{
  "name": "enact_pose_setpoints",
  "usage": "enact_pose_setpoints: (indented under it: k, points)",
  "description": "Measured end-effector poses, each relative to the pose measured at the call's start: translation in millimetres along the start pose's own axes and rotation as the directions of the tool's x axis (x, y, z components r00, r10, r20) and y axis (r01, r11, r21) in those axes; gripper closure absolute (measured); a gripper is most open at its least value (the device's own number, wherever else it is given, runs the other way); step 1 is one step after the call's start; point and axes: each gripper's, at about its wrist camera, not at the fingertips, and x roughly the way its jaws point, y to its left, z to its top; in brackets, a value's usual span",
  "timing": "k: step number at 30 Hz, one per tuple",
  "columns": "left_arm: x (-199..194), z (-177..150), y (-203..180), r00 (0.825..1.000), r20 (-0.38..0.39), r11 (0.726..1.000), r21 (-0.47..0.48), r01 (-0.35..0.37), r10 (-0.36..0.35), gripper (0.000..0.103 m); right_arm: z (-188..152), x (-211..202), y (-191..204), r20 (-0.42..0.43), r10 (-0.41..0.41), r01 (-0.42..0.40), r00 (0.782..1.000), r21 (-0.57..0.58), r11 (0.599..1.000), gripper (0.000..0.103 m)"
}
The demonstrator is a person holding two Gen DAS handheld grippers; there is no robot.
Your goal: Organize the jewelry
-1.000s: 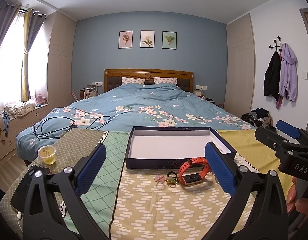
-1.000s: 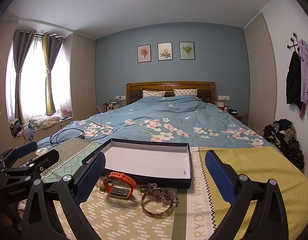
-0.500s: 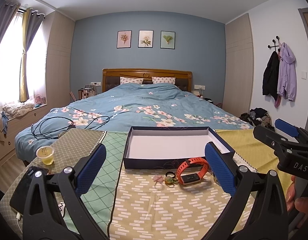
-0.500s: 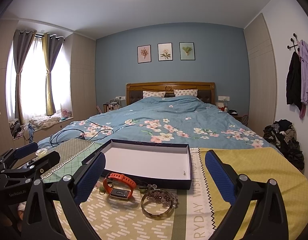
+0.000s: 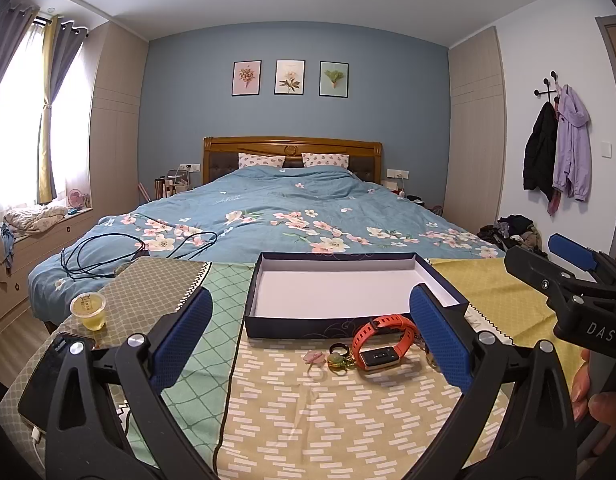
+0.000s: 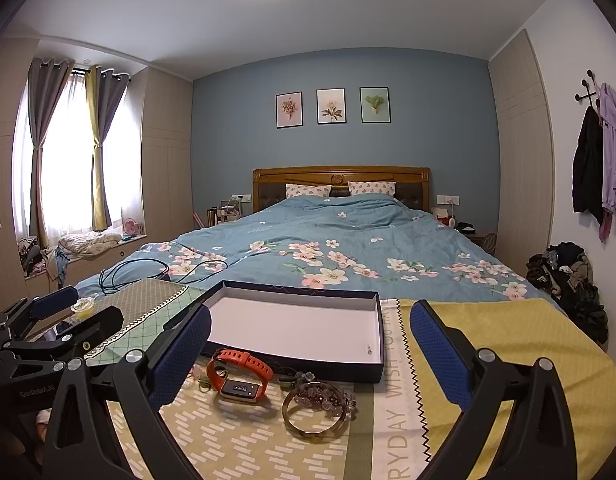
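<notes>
Shallow dark-blue box (image 5: pixel 350 326), white inside, lid off, lying on a patchwork-cloth surface (image 5: pixel 308 420) at the foot of a bed (image 5: pixel 291 216) with a blue floral cover; one tiny item sits in the box's near right corner (image 6: pixel 368 349), too small to identify. Just in front of the box's near wall: orange-strapped watch (image 5: pixel 382 342), a dark ring (image 5: pixel 340 348), a small green-and-gold trinket (image 5: pixel 336 361), a pale pink piece (image 5: pixel 312 357). To the right of the watch: a gold bangle (image 6: pixel 314 412) with a cluster of dark beads (image 6: pixel 328 394) lying across its far edge. Left gripper (image 5: pixel 308 340): fingers spread wide, holding nothing, above the cloth. Right gripper (image 6: pixel 310 356): fingers spread likewise, empty. At the left edge: a small cup of yellow liquid (image 5: pixel 88 312) and a phone (image 5: pixel 53 376).
</notes>
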Motion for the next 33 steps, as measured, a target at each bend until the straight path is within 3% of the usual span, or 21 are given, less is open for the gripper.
enact_pose_setpoints:
  k: [33]
  points:
    - [5.7, -5.3, -0.7, 1.0, -0.022, 1.0, 0.006, 0.004, -0.004, 0.006, -2.0, 0.6, 1.3, -0.011, 0.0, 0.0, 1.0, 0.0, 1.0, 0.007]
